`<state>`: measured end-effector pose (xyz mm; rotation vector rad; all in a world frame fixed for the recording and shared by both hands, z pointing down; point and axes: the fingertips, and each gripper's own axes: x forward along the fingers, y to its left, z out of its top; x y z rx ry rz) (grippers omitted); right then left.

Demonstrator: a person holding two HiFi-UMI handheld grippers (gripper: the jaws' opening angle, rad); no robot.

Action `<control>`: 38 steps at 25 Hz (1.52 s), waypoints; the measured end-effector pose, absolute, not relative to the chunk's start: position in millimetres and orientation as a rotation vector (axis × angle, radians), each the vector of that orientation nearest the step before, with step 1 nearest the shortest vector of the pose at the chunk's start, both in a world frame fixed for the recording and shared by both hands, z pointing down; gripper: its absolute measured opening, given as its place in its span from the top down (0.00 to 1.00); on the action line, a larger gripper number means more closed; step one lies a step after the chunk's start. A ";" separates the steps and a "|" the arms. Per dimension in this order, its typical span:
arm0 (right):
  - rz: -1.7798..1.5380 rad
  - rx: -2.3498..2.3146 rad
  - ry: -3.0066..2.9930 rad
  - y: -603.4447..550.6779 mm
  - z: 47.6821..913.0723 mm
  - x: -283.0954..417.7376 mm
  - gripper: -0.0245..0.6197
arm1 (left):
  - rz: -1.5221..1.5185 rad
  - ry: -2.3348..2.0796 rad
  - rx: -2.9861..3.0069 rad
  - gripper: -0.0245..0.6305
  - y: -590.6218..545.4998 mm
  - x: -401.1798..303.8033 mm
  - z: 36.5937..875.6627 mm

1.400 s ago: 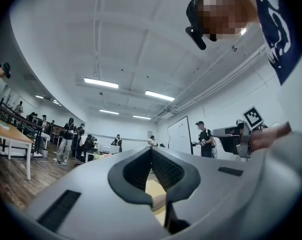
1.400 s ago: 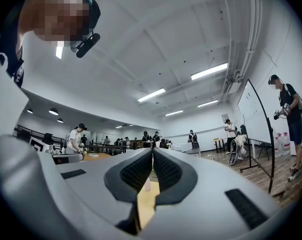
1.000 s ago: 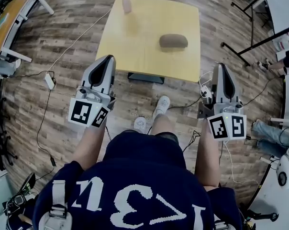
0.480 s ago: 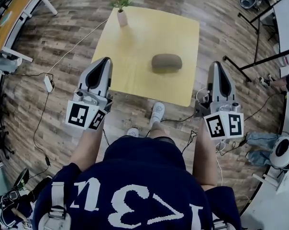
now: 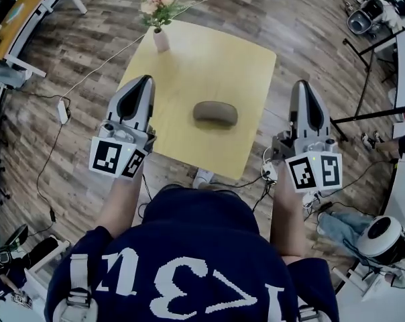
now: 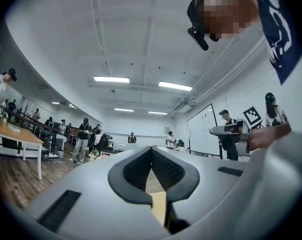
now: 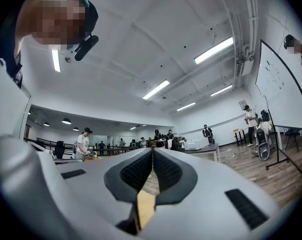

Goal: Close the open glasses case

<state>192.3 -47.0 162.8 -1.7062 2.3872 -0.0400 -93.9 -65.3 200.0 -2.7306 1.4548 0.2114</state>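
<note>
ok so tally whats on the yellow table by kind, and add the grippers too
glasses case: 1
vase of flowers: 1
grippers: 2 (left gripper, right gripper)
total: 4

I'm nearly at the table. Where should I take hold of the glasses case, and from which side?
Probably across its narrow width, near the middle. The glasses case lies as a rounded oval with its long side running across the table, so come from above on the near side. Both the left gripper and the right gripper are shut; open one first.
</note>
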 end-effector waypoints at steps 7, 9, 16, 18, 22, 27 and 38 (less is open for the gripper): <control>-0.067 -1.659 2.421 -87.3 167.7 193.6 0.92 | 0.193 1.505 -2.723 0.94 -93.2 -88.0 204.6; -0.068 -1.665 2.430 -95.5 167.0 190.9 0.92 | 0.196 1.504 -2.731 0.94 -102.4 -88.7 203.9; -0.066 -1.765 2.363 -116.6 160.8 188.1 0.92 | 0.130 1.343 -2.821 0.94 -140.5 -84.6 205.1; -0.057 -1.800 2.341 -119.7 157.8 187.2 0.92 | 0.129 1.292 -2.829 0.94 -151.4 -85.1 198.9; -0.039 -1.839 2.294 -127.8 154.1 181.3 0.92 | 0.166 1.258 -2.831 0.94 -170.5 -92.9 190.2; -0.036 -1.876 2.293 -131.4 159.0 172.7 0.92 | 0.188 1.239 -2.857 0.94 -178.0 -98.5 193.1; -0.038 -1.795 2.363 -137.5 150.8 179.9 0.92 | 0.198 1.332 -2.840 0.94 -168.9 -85.6 197.2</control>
